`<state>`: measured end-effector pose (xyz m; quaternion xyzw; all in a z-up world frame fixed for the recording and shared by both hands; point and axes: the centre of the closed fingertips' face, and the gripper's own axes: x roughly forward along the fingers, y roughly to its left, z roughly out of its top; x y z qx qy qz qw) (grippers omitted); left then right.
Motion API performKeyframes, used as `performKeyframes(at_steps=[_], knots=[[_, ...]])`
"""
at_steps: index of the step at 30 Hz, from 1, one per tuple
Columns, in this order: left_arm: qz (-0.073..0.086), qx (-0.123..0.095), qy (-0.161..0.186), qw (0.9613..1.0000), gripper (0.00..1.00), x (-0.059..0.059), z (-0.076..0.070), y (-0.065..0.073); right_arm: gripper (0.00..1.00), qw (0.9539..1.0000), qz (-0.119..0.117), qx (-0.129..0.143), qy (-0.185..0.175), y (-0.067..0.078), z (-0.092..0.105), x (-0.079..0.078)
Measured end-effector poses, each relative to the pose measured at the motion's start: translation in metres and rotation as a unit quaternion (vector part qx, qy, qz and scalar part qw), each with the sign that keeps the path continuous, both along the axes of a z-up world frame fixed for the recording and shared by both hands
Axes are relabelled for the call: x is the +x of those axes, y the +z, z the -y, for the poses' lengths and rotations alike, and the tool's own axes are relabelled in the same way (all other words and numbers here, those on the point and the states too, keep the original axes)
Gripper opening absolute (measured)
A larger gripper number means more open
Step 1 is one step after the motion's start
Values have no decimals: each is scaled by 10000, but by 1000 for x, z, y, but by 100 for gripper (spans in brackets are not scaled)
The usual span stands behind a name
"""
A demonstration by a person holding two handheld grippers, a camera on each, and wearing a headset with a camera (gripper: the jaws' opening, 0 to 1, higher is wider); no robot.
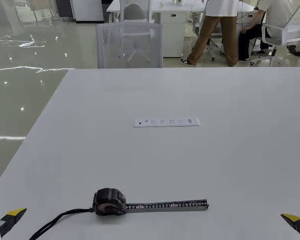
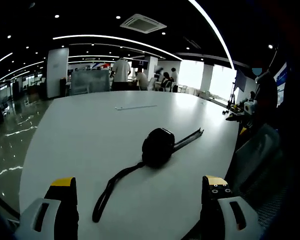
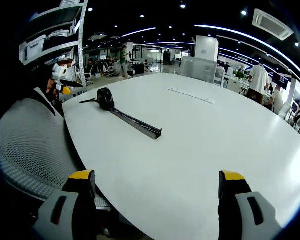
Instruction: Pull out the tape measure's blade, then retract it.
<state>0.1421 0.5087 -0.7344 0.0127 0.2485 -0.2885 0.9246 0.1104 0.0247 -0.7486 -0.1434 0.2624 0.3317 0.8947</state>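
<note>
**Both grippers wide and empty, tape lying out on the table**

The left gripper (image 2: 140, 182) sits low at the near left edge of the white table (image 1: 190, 90). Its yellow-tipped jaws are spread wide with nothing between them, and they aim across the tabletop toward the tape. In the head view one yellow tip pokes in at the bottom left corner, clear of everything.

Just right of it, the black strap (image 1: 60, 220) curls over the table and joins the tape (image 1: 109, 202). The tape's dark case rests on the table near the front edge, well apart from both grippers. The blade (image 1: 167, 205) is out of the case, lying flat and straight toward the right, with its end free on the surface.

Farther back, mid-table, lies a thin white strip (image 1: 166, 122).

At the near right edge the right gripper (image 3: 157, 175) is also held low. Its jaws are just as wide and hold nothing, and it looks along the table with the blade's end nearer to it than the case. A mesh chair (image 3: 30, 145) shows beside it.
</note>
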Motion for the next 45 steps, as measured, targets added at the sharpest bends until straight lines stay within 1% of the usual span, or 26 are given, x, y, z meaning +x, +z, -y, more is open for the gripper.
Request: performKeyframes(at_steps=[2, 3, 4, 7, 9, 11, 13, 15, 19, 27, 28, 29, 33, 38, 42, 45], knots=[[125, 63, -101, 9999, 100, -2, 3, 2, 100, 9999, 51, -78, 62, -1, 1, -2], [74, 50, -121, 9999, 100, -3, 5, 1, 100, 9999, 17, -111, 57, -4, 4, -4], [57, 43, -142, 9999, 100, -4, 6, 1, 100, 9999, -2, -151, 36, -5, 7, -5], [77, 45, -214, 9997, 100, -2, 9, 4, 100, 9999, -58, -100, -126, -6, 16, -4], [136, 19, -240, 9996, 100, 1, 10, 8, 100, 9999, -49, -80, -145, -4, 18, -5], [113, 8, -250, 9996, 100, 2, 11, 8, 100, 9997, -36, -5, -225, -1, 20, -3], [66, -15, -247, 9997, 100, 2, 11, 7, 100, 9997, 7, 3, -250, 1, 20, -1], [83, 3, -247, 9997, 100, 3, 11, 7, 100, 9997, 1, 8, -260, 2, 20, -1], [99, 4, -262, 9996, 100, 4, 11, 7, 100, 9996, -38, -15, -267, -1, 21, -2], [55, -16, -229, 9997, 100, 3, 7, 8, 100, 9997, -87, -65, -240, -4, 21, -4], [-12, -2, -190, 9998, 100, 3, 5, 7, 100, 9996, -98, -66, -241, -4, 21, -4], [1, -2, -193, 9998, 100, 3, 5, 7, 100, 9996, -98, -48, -243, -4, 21, -4], [-52, -35, -136, 9999, 100, 2, 3, 10, 100, 9996, -131, -7, -232, -4, 16, -5], [-118, -91, -59, 9999, 100, -1, 0, 13, 100, 9993, -171, 93, -324, -5, 15, -5], [-111, -117, -12, 9999, 100, 1, -4, 13, 100, 9993, -156, 108, -310, -3, 14, -6], [-72, -55, -3, 10000, 100, 4, -6, 12, 100, 9994, -148, 99, -309, -4, 17, -5]])
